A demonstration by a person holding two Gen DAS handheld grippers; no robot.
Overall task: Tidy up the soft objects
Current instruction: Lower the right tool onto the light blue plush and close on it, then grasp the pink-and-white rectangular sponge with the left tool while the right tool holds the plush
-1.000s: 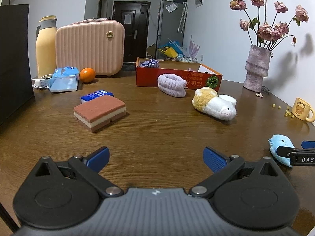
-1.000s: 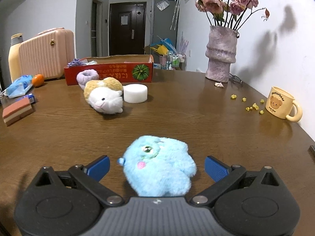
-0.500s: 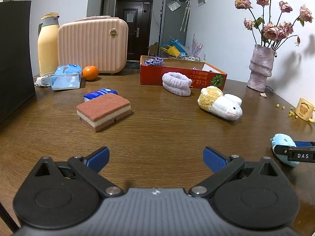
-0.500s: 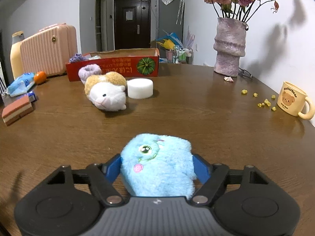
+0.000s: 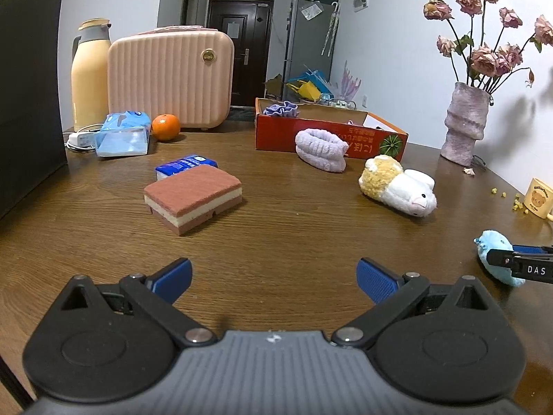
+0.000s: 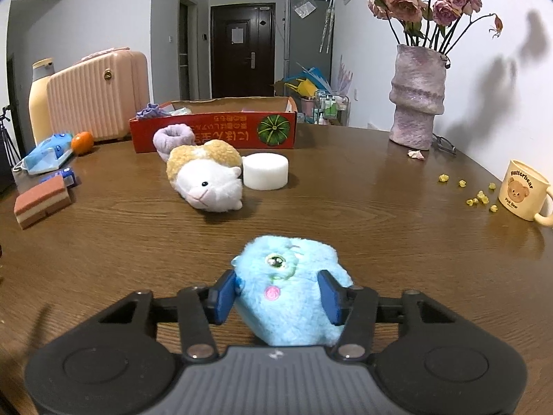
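Wooden table (image 6: 380,228) — right claw (image 6: 280,297) squeezing fluffy blue plush (image 6: 290,297).

From my right wrist view: hamster plush (image 6: 207,180) and white foam puck (image 6: 265,172) sit at 12 o'clock before the red box (image 6: 214,131). Bare wooden table (image 6: 380,214) lies open toward 1 o'clock.

Fluffy blue plush toy (image 6: 290,290) squeezed upright between blue pads (image 6: 223,295).

Left wrist view: low over the wooden table (image 5: 276,242), facing the far door. Right wrist view: likewise low, set further right. Shared: red cardboard box (image 5: 328,136) (image 6: 214,131), hamster plush (image 5: 397,186) (image 6: 207,180).
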